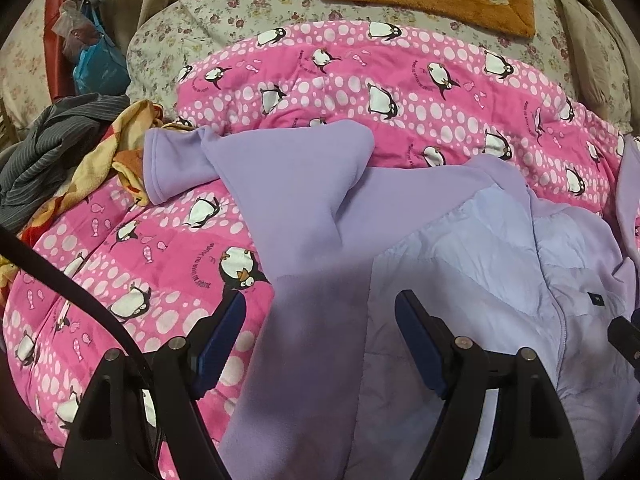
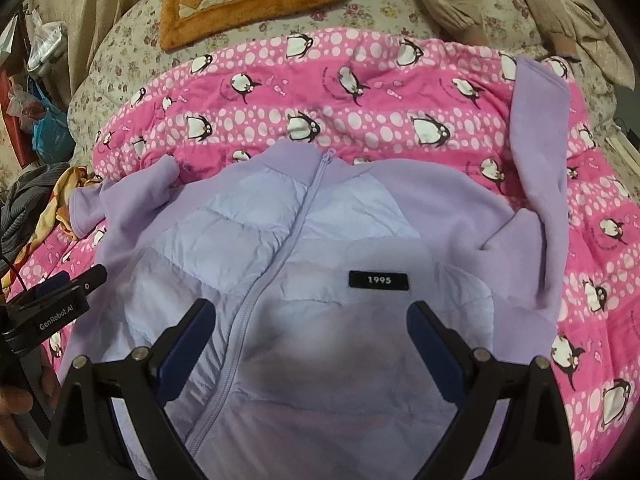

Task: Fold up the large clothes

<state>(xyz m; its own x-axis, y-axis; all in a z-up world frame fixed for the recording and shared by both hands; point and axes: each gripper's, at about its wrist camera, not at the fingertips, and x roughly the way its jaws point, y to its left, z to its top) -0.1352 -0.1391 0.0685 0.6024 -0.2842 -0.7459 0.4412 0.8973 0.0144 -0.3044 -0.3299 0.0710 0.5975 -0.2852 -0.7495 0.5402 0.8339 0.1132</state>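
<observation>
left wrist view: one lilac jacket lay on one pink quilt, one sleeve angled up-left. the left gripper gaped wide, empty. right wrist view: zipper ran collar-away, second sleeve pointing away; right gripper wide, empty.

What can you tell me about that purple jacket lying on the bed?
The jacket is lilac, lying front up on a pink penguin blanket. Its body is paler quilted fabric, its shoulders, collar and sleeves soft fleece. The zipper is closed to the collar. A black patch reads 1995. One sleeve reaches up the blanket, the other lies bent and crumpled. Both open grippers hover above it.
</observation>
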